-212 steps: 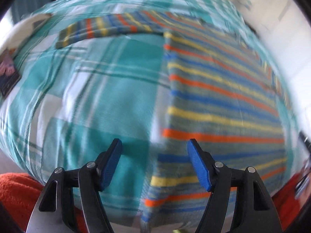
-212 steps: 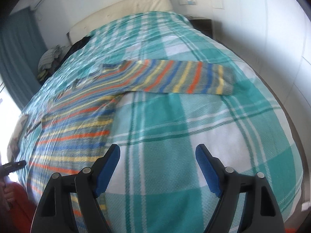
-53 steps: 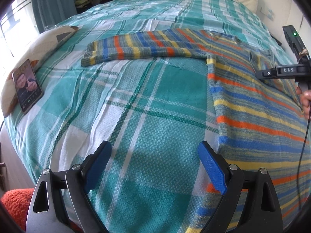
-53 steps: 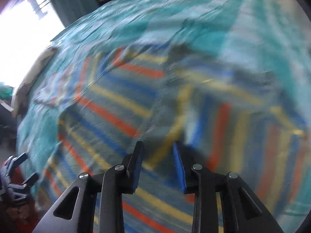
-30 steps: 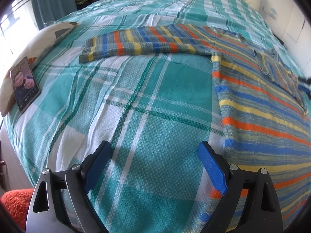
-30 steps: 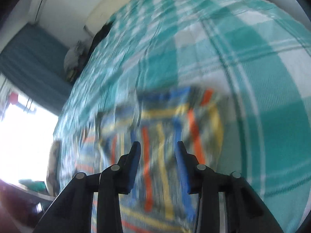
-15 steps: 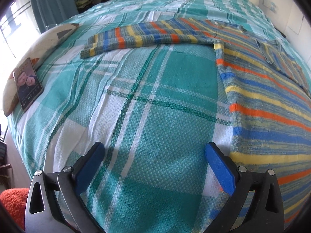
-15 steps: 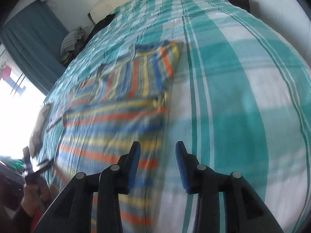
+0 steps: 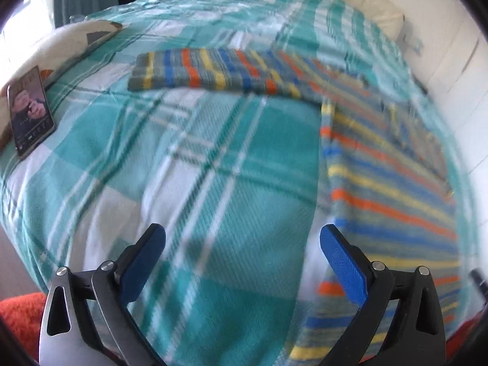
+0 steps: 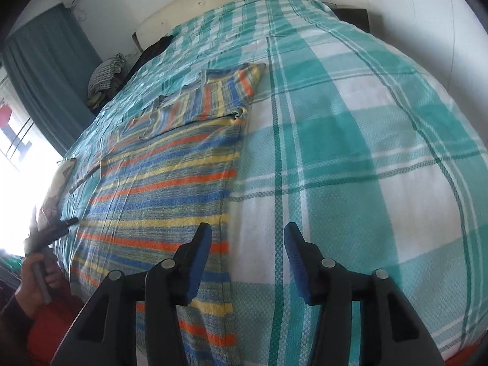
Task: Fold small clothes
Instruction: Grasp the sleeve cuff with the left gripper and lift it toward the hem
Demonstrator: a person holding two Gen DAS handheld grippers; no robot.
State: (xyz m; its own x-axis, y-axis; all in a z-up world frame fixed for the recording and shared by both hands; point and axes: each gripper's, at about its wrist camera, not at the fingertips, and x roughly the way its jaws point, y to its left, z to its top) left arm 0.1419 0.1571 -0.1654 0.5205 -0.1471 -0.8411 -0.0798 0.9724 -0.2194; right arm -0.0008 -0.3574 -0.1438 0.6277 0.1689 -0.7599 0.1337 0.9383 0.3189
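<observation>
Currently, the striped knit sweater (image 10: 158,189) is being left flat on the teal plaid bedspread (image 10: 381,140); left gripper (image 9: 242,254) and right gripper (image 10: 247,254) are being held spread, empty.

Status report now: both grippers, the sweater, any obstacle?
Left gripper open, empty. Right gripper open, empty. Striped sweater flat on bed, right sleeve folded in, left sleeve spread out. Phone beside, clear of sweater.

- Right gripper (image 10: 245,253) hovers with jaws apart over the bed's (image 10: 381,158) near edge.
- Sweater (image 10: 158,189) lies flat, one sleeve (image 10: 210,97) folded across its chest.
- Left hand (image 10: 33,277) at the near-left corner.
</observation>
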